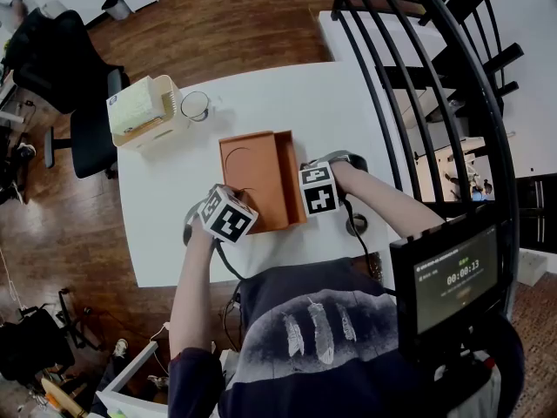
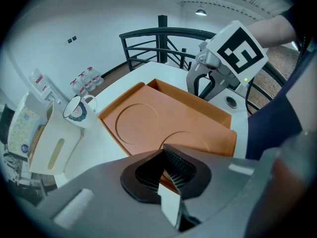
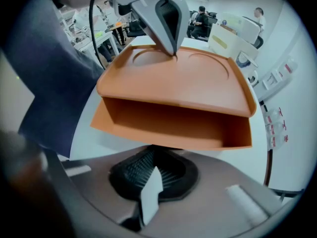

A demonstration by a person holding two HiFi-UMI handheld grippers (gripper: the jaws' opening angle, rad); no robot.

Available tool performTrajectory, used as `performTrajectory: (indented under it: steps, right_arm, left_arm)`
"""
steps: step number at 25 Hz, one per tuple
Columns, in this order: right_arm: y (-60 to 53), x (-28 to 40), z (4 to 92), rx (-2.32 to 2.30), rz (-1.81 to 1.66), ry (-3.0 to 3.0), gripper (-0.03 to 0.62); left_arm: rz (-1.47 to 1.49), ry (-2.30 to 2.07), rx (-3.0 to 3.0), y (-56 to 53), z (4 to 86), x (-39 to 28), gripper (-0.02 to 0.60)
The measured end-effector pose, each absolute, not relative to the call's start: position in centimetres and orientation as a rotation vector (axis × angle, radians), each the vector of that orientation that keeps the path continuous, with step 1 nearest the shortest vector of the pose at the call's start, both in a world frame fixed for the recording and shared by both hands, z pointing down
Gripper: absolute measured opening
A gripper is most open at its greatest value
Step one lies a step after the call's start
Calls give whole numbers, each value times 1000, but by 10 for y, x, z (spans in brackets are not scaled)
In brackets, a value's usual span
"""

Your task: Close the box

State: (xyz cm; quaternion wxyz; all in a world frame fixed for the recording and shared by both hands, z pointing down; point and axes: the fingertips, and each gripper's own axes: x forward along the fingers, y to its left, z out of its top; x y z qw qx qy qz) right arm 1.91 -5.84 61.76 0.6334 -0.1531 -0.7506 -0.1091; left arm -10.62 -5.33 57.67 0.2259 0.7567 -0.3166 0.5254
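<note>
As the person leans over the white counter (image 1: 335,103), the left claw (image 2: 166,156) has its jaws pressed together, its tip touching the top of the orange box (image 1: 259,177). The box's flat face, with two round recesses, spreads out just ahead of this claw. A mug (image 2: 77,109) and a cream container (image 2: 42,135) stand off to its left. The right claw (image 3: 153,151), its jaws also together, sits right at the lower lip of the box's open side. Whether it pinches that lip, I can't tell.
</note>
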Motion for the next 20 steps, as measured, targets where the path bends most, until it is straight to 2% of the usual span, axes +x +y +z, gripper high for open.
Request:
performTrajectory:
  steps: [20]
  right_arm:
    - [-52,3,612,-375,-277,-1747,5]
  left_arm:
    - [1433,-866,2089,-51,571,-103,14]
